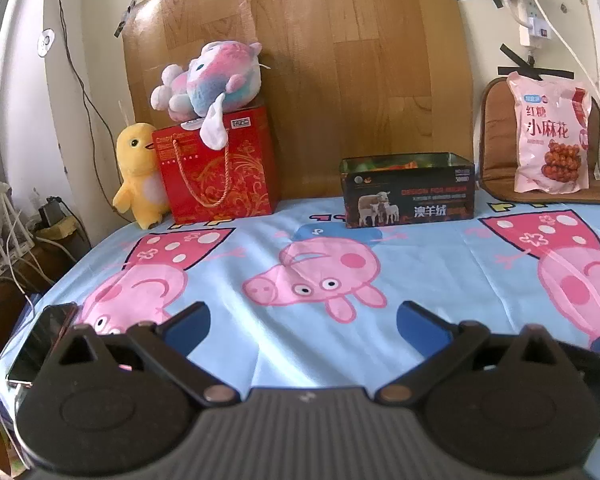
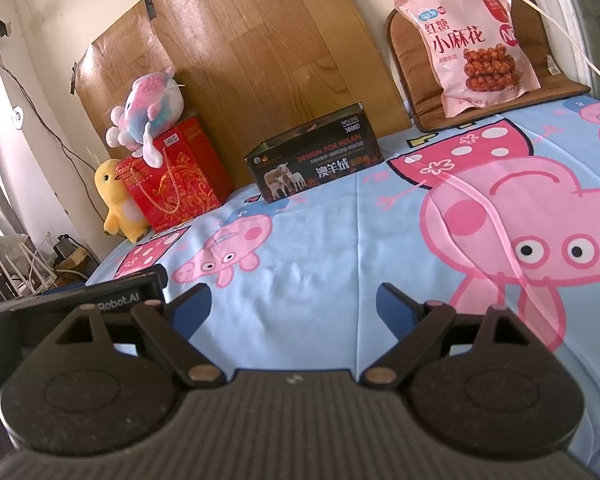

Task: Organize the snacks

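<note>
A pink snack bag (image 1: 550, 136) leans upright on a brown cushion (image 1: 496, 152) at the back right; it also shows in the right wrist view (image 2: 470, 40). A dark open tin box (image 1: 408, 190) with colourful contents stands at the back middle, also in the right wrist view (image 2: 314, 156). My left gripper (image 1: 303, 322) is open and empty, low over the cartoon-print cloth, far in front of the box. My right gripper (image 2: 294, 306) is open and empty, also well short of the box and the bag.
A red gift bag (image 1: 216, 168) with a pastel plush (image 1: 208, 76) on top and a yellow duck plush (image 1: 138, 168) stand at the back left. A phone (image 1: 40, 344) lies at the table's left edge. The left gripper's body (image 2: 88, 300) is at my right gripper's left.
</note>
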`<state>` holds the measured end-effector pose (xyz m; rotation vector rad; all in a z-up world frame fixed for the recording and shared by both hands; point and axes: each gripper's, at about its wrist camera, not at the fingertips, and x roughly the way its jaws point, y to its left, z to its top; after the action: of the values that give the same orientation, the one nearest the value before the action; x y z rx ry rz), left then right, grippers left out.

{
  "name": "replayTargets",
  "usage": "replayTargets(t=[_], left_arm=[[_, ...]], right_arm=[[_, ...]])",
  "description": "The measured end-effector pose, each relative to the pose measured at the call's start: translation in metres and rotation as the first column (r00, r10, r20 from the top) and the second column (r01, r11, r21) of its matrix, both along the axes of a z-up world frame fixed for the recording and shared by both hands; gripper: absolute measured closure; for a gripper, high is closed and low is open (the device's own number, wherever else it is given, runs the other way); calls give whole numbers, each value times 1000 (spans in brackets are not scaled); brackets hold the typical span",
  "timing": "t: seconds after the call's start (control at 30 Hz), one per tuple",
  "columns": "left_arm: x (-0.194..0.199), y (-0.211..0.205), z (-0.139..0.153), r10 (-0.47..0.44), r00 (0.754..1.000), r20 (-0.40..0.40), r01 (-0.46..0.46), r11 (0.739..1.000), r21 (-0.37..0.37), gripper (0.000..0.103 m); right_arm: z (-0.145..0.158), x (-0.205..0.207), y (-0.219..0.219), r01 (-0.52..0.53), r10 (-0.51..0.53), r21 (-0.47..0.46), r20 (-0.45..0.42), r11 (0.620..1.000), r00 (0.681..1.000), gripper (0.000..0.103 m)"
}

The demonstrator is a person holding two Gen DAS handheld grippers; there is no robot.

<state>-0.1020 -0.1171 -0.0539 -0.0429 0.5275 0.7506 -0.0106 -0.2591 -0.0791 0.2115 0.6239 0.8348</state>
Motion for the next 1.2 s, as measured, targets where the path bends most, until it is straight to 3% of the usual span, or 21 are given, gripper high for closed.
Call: replayTargets(t=[1.2], left_arm=[[0,-6,-4,-15,1000,-12,15,1000,-5,0]], right_arm=[[0,0,1,2,-2,-1,-2,1000,1000,12]])
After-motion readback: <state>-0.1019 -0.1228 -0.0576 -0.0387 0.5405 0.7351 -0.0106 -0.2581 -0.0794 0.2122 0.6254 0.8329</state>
